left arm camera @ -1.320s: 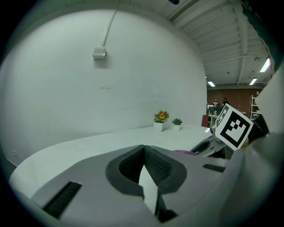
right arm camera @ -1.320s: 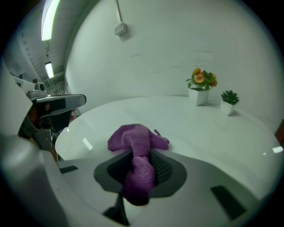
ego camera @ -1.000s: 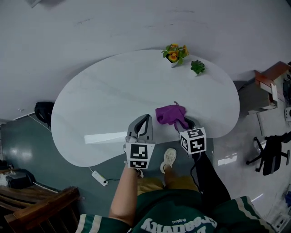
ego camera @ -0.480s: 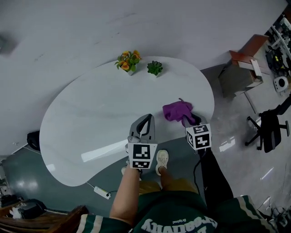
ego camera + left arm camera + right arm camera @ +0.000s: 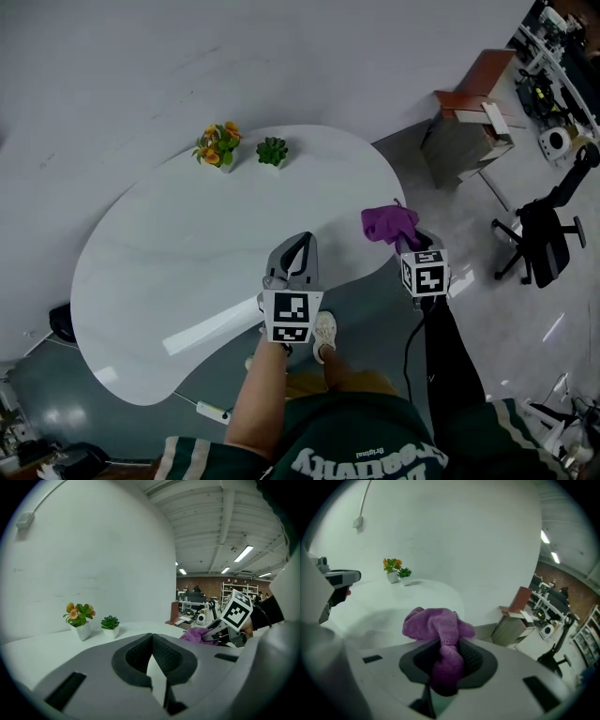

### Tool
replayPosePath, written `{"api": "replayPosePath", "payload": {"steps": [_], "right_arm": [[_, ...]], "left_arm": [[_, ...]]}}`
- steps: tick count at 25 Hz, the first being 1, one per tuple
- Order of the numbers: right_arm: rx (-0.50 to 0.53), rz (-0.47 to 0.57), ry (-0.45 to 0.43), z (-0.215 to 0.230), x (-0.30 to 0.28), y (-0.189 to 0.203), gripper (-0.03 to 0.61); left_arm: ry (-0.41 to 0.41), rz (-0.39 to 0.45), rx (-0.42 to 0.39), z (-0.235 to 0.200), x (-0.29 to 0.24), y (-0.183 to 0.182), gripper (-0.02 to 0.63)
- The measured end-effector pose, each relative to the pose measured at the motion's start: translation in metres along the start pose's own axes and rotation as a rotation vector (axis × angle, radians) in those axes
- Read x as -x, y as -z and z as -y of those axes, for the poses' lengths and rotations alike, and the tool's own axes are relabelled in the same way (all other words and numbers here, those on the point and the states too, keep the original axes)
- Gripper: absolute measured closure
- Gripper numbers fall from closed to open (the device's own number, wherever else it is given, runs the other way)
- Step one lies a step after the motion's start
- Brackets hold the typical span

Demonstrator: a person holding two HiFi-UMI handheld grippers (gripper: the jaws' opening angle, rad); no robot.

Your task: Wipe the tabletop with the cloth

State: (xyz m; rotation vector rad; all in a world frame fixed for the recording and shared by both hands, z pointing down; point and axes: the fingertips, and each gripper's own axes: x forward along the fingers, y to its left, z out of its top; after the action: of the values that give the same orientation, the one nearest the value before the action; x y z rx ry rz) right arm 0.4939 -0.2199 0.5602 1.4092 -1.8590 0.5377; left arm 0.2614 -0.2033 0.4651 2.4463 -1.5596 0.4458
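White wall is backing a pale kidney-shaped counter (image 5: 187,244). Right tool (image 5: 409,246) is clamping the purple cloth (image 5: 388,223), which is bunching out of its jaws at the counter's right rim; whether it is touching the top I cannot tell. Left tool (image 5: 300,242) is hovering over the near edge, jaws together on nothing. Wiping seems to be at its start: next, the cloth is needing pressing down and sweeping leftward. A potted flower (image 5: 217,148) and a small succulent (image 5: 272,150) are standing at the far rim, obstructing strokes there
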Motion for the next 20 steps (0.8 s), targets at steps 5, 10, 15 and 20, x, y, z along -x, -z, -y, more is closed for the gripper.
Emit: {"api": "replayPosePath", "payload": {"steps": [5, 10, 15, 20], "right_arm": [[-0.046, 0.051, 0.000, -0.003, 0.020, -0.003, 0.482], [-0.032, 0.143, -0.109, -0.064, 0.041, -0.026, 0.482], [0.071, 0.194, -0.253, -0.163, 0.057, -0.043, 0.482], [0.183, 0.193, -0.381, -0.283, 0.075, -0.046, 0.482]], "left_arm": [[-0.015, -0.020, -0.008, -0.001, 0.013, -0.001, 0.612], [-0.088, -0.040, -0.014, -0.035, 0.055, 0.004, 0.613], [-0.193, -0.034, -0.003, -0.088, 0.126, 0.014, 0.612], [-0.311, -0.059, 0.022, -0.150, 0.219, 0.045, 0.612]]}}
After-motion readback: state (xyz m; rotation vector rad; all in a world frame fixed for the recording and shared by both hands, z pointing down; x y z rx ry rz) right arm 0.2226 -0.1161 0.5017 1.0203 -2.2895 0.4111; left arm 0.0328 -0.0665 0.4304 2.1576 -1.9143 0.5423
